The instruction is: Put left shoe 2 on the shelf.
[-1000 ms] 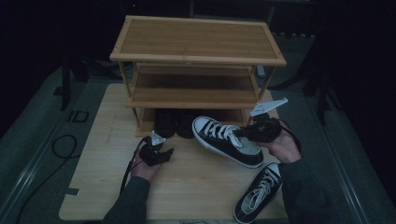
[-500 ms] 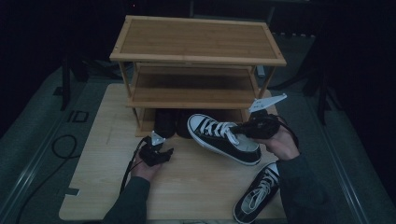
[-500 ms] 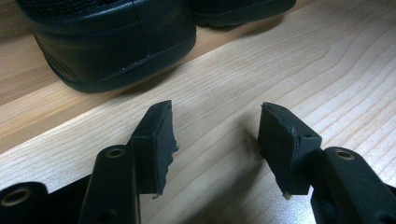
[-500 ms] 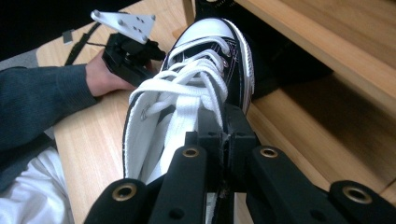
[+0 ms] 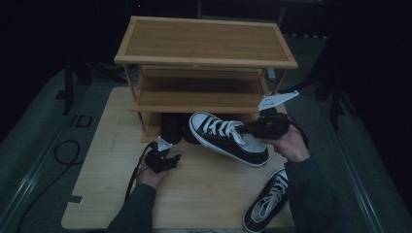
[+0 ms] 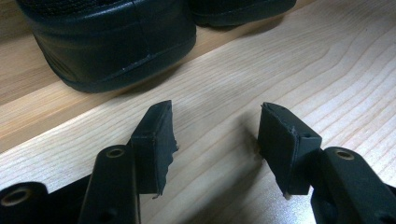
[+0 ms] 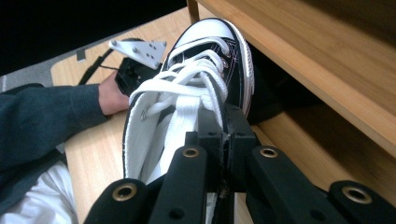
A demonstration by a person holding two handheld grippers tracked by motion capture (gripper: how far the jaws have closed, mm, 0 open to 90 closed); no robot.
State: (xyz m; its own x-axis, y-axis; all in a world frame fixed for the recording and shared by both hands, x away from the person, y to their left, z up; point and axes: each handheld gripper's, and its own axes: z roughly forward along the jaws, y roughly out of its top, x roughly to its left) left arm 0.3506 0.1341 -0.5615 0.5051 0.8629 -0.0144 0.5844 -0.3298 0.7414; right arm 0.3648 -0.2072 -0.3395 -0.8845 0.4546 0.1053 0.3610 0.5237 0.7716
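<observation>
Sneaker (image 5: 227, 137), black canvas with white laces and toe cap: held clear of the board (image 5: 111, 160) in front of the rack (image 5: 204, 63), toe toward the lowest shelf, the right gripper (image 5: 260, 127) clenched on its side wall by the opening. Left gripper (image 5: 163, 158): rests on the board with jaws spread and nothing between them, facing the dark shoes (image 6: 112, 42) on the bottom shelf. Second sneaker (image 5: 266, 201): lies on the board's near right corner.
</observation>
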